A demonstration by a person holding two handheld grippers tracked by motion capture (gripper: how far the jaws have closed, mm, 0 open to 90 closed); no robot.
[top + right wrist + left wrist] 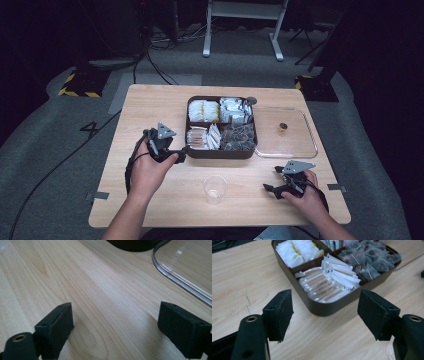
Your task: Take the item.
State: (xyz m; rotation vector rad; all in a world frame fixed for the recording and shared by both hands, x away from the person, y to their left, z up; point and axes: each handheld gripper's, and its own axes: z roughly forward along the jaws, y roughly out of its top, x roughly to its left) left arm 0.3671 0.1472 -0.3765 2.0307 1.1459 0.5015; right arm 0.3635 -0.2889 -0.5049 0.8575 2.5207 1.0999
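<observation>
A dark brown divided box (222, 151) stands mid-table with four compartments of packets. White sachets (327, 282) with brown stripes fill the compartment nearest my left gripper (325, 312), which hovers open just short of the box's corner (324, 308). In the high view the left gripper (180, 154) sits at the box's left front side. My right gripper (269, 189) rests open near the table's front right, with bare wood between its jaws (115, 322). A clear plastic cup (215, 189) stands between the two hands.
A clear lid (287, 132) with a small brown knob lies right of the box; its rim (180, 277) shows ahead of the right gripper. Yellowish-white packets (298, 251) and mesh tea bags (369, 261) fill the other compartments. Cables cross the grey floor.
</observation>
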